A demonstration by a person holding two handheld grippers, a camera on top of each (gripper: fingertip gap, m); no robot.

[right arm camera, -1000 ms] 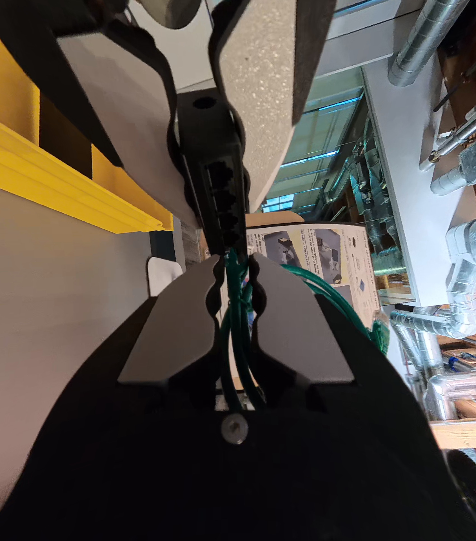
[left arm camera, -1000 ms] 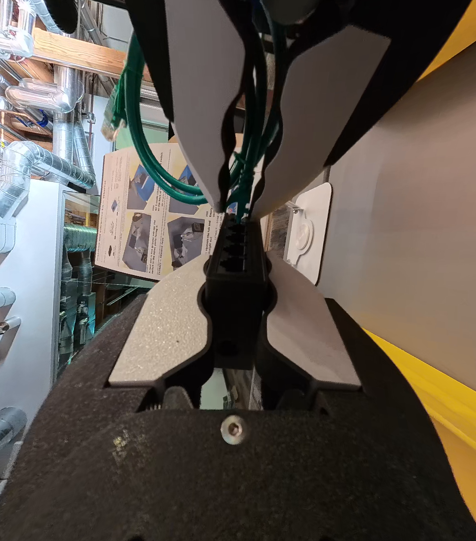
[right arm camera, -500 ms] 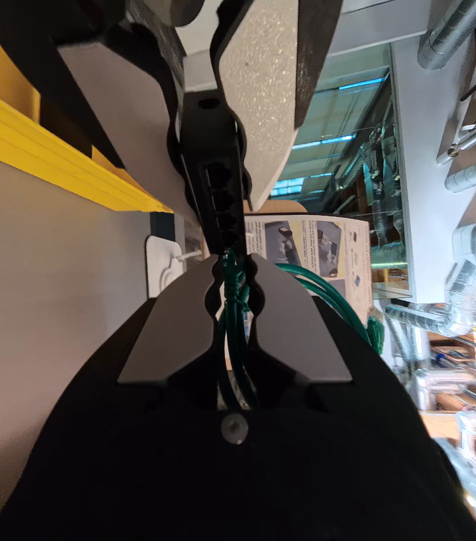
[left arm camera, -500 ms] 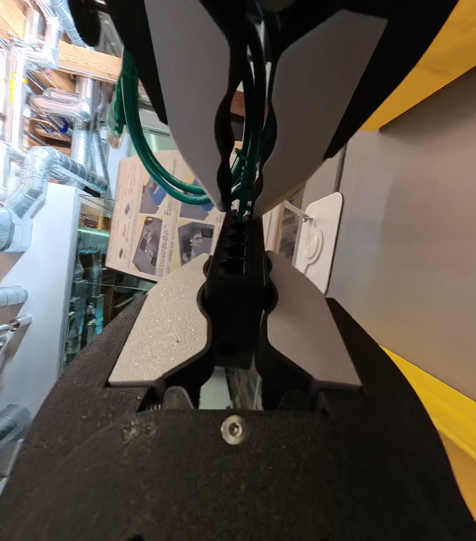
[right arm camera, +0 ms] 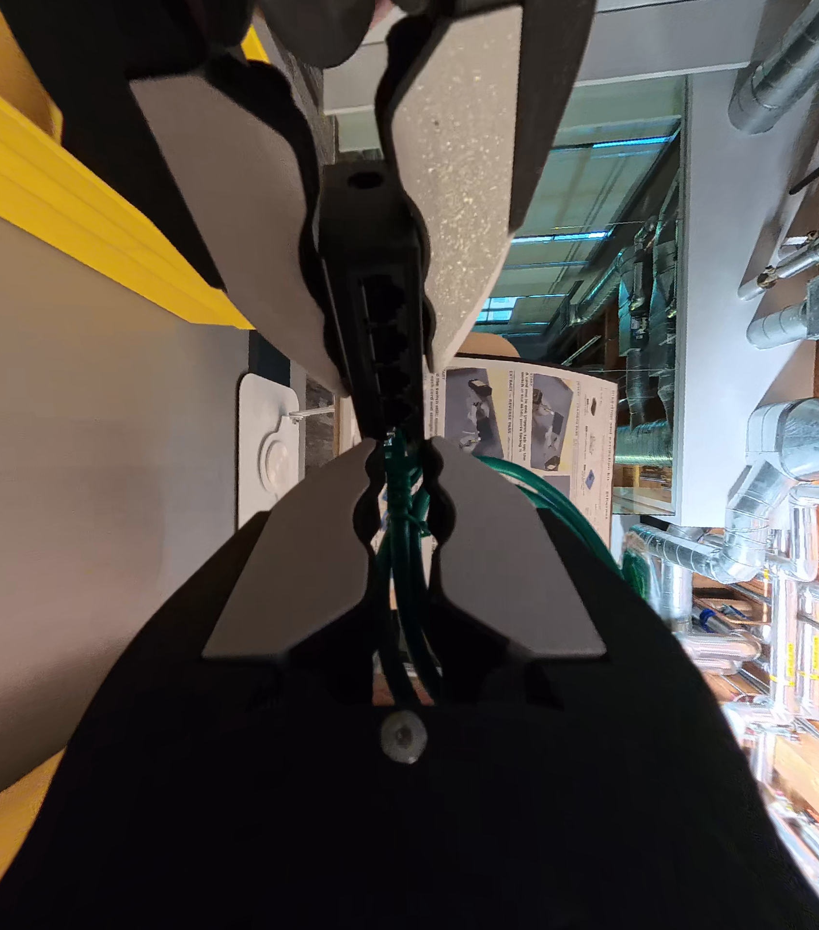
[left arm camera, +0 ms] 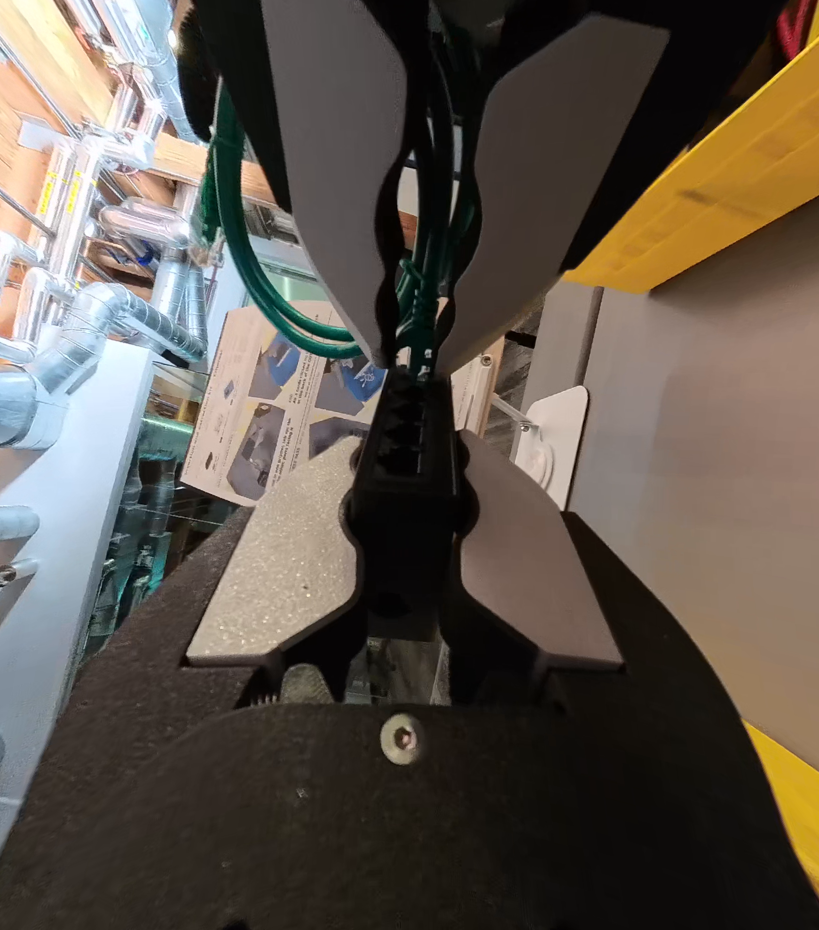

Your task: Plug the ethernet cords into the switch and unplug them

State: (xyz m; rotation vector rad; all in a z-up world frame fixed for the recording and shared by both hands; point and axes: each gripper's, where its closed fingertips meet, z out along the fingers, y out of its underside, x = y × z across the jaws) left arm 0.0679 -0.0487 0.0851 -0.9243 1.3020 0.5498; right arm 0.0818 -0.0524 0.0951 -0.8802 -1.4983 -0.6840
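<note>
My left gripper (left arm camera: 407,453) is shut on a black switch (left arm camera: 405,508), held in the air with its row of ports (left arm camera: 400,433) facing up. My right gripper (left arm camera: 412,360) comes from the opposite side and is shut on a green ethernet cord (left arm camera: 422,302) just behind its plug. In the right wrist view the plug (right arm camera: 392,443) meets the switch's nearest end port (right arm camera: 390,410); how deep it sits is hidden. There the right gripper (right arm camera: 403,448) grips the cord (right arm camera: 400,508), and the left gripper (right arm camera: 382,372) clamps the switch (right arm camera: 372,251). The cord loops away, and its other plug (left arm camera: 206,246) hangs free.
A printed sheet (left arm camera: 266,417) stands behind the grippers. A white wall plate (left arm camera: 553,443) sits on a grey wall (left arm camera: 724,453) edged by yellow panels (left arm camera: 750,151). Silver ducts and pipes (left arm camera: 70,322) run along the other side. My two grippers' fingertips are within a few centimetres of each other.
Both grippers have swung together, so the background shifts and tilts. The holds on the switch and the cord are the same, and the plug stays at the end port.
</note>
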